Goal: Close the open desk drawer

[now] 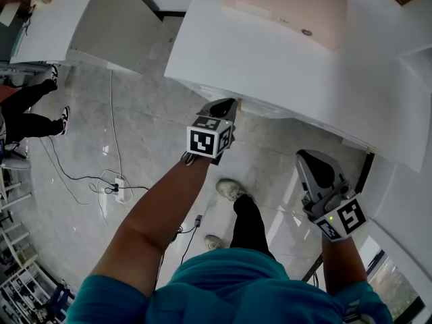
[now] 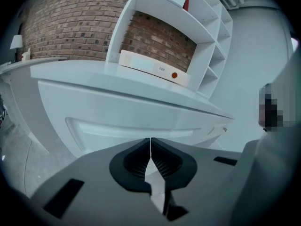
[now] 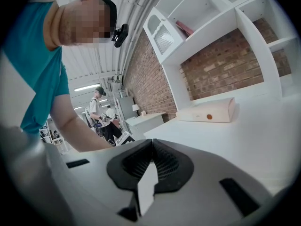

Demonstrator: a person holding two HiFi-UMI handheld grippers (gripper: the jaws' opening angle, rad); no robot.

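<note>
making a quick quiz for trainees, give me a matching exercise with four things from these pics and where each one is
Things:
1. left tool
2. right tool
3. flat box
4. power strip

Places or states:
a. lying on the floor
b. resting on the white desk top
c. facing the drawer front, jaws together
d. held at the right, away from the drawer front, jaws together

Pairs: 1-c, 2-d, 3-b, 4-a
</note>
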